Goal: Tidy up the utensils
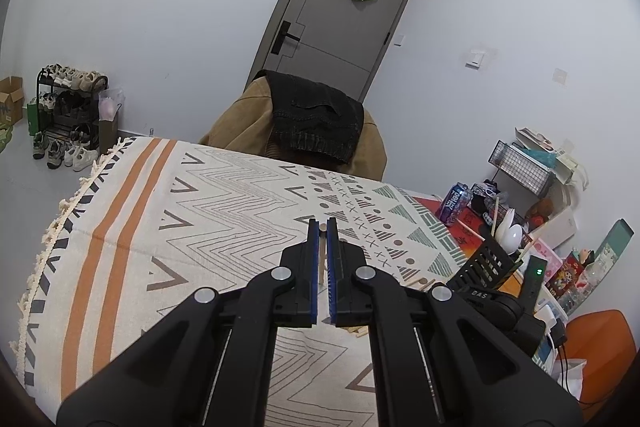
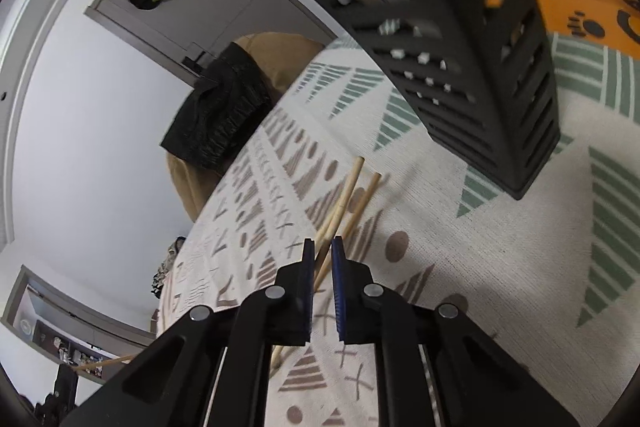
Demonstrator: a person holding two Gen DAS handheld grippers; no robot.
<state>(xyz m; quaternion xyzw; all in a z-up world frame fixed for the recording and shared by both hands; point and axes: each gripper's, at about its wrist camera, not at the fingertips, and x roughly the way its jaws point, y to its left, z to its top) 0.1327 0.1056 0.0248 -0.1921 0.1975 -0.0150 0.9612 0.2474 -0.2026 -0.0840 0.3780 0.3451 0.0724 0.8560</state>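
Your wooden chopsticks lie loose in a small crossed bundle on the patterned surface, pale and slender, their far ends fanning apart toward the black slatted utensil holder. That holder stands beyond them, apart from the bundle. It already carries a white spoon and more chopsticks, sticking up out of its top.
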